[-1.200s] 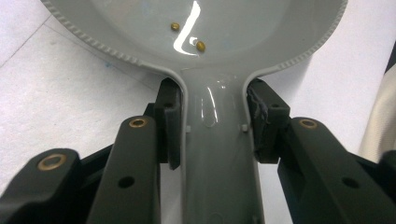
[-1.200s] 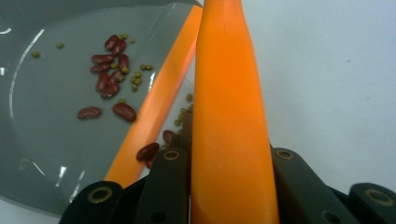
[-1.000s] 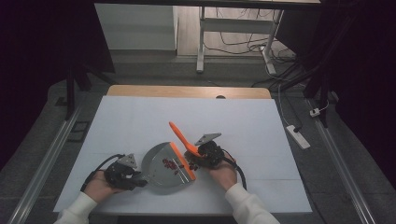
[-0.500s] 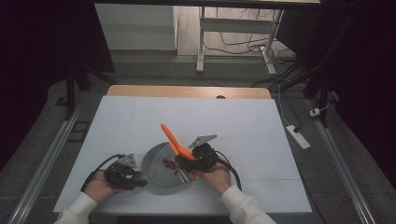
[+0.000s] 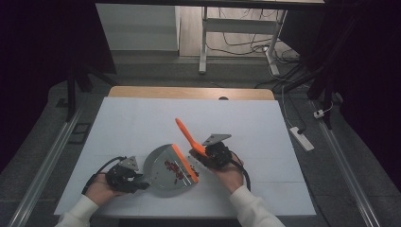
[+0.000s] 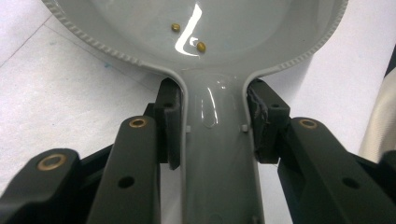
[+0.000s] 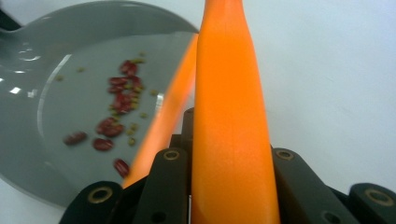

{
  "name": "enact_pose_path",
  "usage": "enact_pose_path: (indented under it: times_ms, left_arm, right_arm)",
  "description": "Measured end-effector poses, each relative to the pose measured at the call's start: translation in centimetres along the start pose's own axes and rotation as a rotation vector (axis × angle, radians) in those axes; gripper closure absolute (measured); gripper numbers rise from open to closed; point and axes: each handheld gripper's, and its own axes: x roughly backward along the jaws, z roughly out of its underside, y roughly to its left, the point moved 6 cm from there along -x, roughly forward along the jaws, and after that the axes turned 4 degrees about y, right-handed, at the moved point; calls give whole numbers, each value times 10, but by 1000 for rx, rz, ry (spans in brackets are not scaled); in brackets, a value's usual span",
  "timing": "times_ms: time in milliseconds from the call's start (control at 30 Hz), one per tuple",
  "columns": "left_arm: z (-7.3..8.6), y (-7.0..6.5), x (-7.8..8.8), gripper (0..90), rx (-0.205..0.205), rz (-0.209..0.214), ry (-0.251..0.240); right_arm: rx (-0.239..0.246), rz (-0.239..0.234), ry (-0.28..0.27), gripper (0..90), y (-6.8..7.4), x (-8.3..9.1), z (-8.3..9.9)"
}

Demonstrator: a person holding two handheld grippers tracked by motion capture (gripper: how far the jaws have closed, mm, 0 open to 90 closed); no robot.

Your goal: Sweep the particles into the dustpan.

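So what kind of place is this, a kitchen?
More likely a lab or test room than a kitchen: a bare white table, loose cables on the floor behind it, and a person sweeping beans with hand-held grippers.

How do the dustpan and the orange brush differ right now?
The dustpan is grey and lies flat on the table; the orange brush rises at a slant. The dustpan holds red beans; the brush carries none. The left gripper clamps the dustpan's handle, the right gripper the brush's. Both are gripped by their handles.
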Motion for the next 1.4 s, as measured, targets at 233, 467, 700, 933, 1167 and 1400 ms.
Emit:
enact_pose_path:
  times_ms: [233, 467, 700, 933, 1167, 1400]
  left_arm:
    - [0, 0, 0, 616, 0, 2, -4]
    - [-1, -1, 1, 616, 2, -2, -3]
    - [0, 0, 1, 616, 1, 2, 2]
    - [0, 0, 0, 616, 3, -2, -1]
    - [0, 0, 0, 616, 1, -3, 5]
    - [-1, 0, 1, 616, 3, -1, 1]
  right_arm:
    - [-24, 56, 41, 768, -13, 0, 18]
    - [2, 25, 71, 768, 11, -12, 16]
    - [18, -65, 34, 769, 39, -19, 9]
    - [16, -126, -52, 768, 44, -7, -5]
    - [-29, 5, -31, 768, 5, -5, 3]
    - [0, 59, 7, 768, -9, -26, -4]
